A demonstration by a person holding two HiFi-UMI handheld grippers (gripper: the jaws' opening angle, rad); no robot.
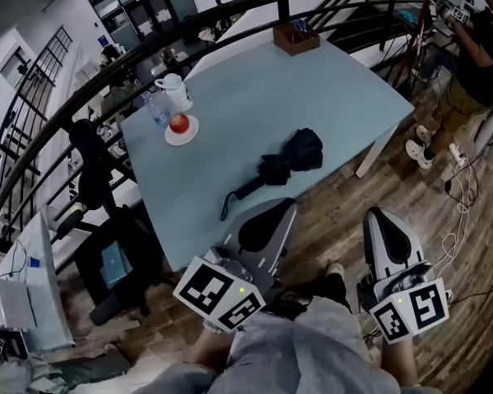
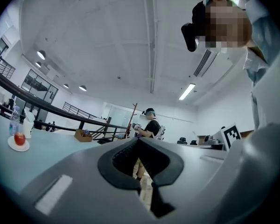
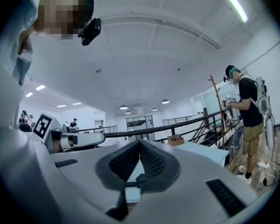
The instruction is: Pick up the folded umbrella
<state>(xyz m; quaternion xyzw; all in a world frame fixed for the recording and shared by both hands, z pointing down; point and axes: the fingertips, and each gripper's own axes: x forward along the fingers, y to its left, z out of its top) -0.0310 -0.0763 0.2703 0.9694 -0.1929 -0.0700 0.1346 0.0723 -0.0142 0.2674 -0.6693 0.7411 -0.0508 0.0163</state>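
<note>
The folded black umbrella (image 1: 289,159) lies on the pale blue table (image 1: 255,89) near its front edge, with its handle and strap (image 1: 234,197) pointing toward me. My left gripper (image 1: 289,205) hovers level just short of the table edge, close to the handle, its jaws shut with nothing between them (image 2: 139,139). My right gripper (image 1: 372,213) is off the table's front right corner, over the wooden floor. Its ribbed pads (image 3: 126,160) meet at the tip and hold nothing. Neither gripper touches the umbrella.
On the table's left side are a red apple on a white plate (image 1: 181,127), a white jug (image 1: 174,90) and a water bottle (image 1: 156,110). A brown box (image 1: 296,38) sits at the far edge. A black railing (image 1: 82,97) curves behind. A person (image 1: 475,52) stands at the right, with cables (image 1: 464,195) on the floor.
</note>
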